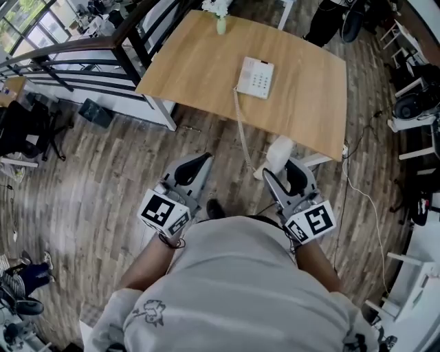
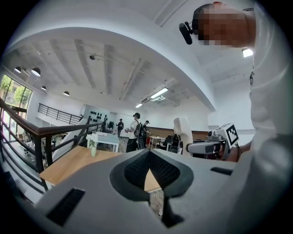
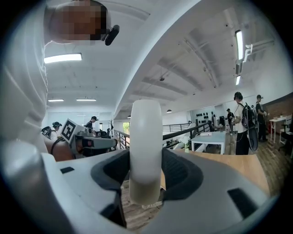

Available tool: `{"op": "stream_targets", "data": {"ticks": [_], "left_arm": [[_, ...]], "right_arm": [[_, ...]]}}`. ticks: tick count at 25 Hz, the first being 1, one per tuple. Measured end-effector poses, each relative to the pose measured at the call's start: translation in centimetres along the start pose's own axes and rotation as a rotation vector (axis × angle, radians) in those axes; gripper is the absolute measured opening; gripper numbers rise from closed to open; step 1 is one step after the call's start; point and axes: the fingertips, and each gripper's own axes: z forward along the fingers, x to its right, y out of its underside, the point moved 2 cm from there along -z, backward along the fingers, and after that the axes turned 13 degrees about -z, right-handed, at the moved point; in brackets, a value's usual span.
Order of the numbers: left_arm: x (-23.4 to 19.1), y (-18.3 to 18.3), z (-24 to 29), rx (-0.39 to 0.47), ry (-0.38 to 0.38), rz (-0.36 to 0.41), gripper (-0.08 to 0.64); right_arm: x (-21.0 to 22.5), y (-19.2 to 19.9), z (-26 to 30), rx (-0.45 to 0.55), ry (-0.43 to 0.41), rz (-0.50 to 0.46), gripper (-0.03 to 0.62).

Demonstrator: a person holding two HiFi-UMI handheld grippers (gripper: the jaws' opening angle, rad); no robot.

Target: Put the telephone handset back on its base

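Observation:
The white telephone base (image 1: pixel 256 77) lies on the wooden table (image 1: pixel 199 69) ahead of me, some way beyond both grippers. Its coiled cord (image 1: pixel 241 130) runs off the table's near edge toward the white handset (image 1: pixel 278 155). My right gripper (image 1: pixel 289 173) is shut on that handset (image 3: pixel 145 151), which stands upright between the jaws (image 3: pixel 145 161) over the floor, short of the table. My left gripper (image 1: pixel 198 165) is held beside it, shut with nothing in it; its jaw tips meet (image 2: pixel 149 154). The right gripper with the handset (image 2: pixel 183 132) shows at the right of the left gripper view.
A small vase of white flowers (image 1: pixel 220 17) stands at the table's far edge. A dark stair railing (image 1: pixel 75 51) runs at the left. A thin cable (image 1: pixel 364 199) lies on the wood floor at the right. People (image 3: pixel 241 121) stand by a far table.

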Motion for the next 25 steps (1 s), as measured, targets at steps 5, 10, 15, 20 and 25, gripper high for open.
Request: {"op": "stream_targets", "data": {"ticks": [5, 10, 15, 20, 25], "left_arm": [[-2.4, -0.9, -0.8, -0.002, 0.008, -0.003, 0.006], [-4.0, -1.4, -0.6, -0.005, -0.002, -0.009, 0.006], [-4.8, -1.7, 0.5, -0.009, -0.018, -0.008, 0.006], [-6.3, -2.6, 2.5, -0.004, -0.038, -0.002, 0.006], [-7.5, -3.3, 6.4, -0.025, -0.042, 0.032, 0.006]], "right_arm": [[-0.6, -0.4, 2.2, -0.011, 0.016, 0.009, 0.221], [-0.2, -0.6, 4.0, -0.013, 0.013, 0.007, 0.221], [0.9, 0.3, 5.7, -0.015, -0.011, 0.021, 0.221], [3.0, 1.5, 8.2, -0.014, -0.042, 0.040, 0.221], [6.6, 2.9, 10.6, -0.023, -0.079, 0.065, 0.221]]}}
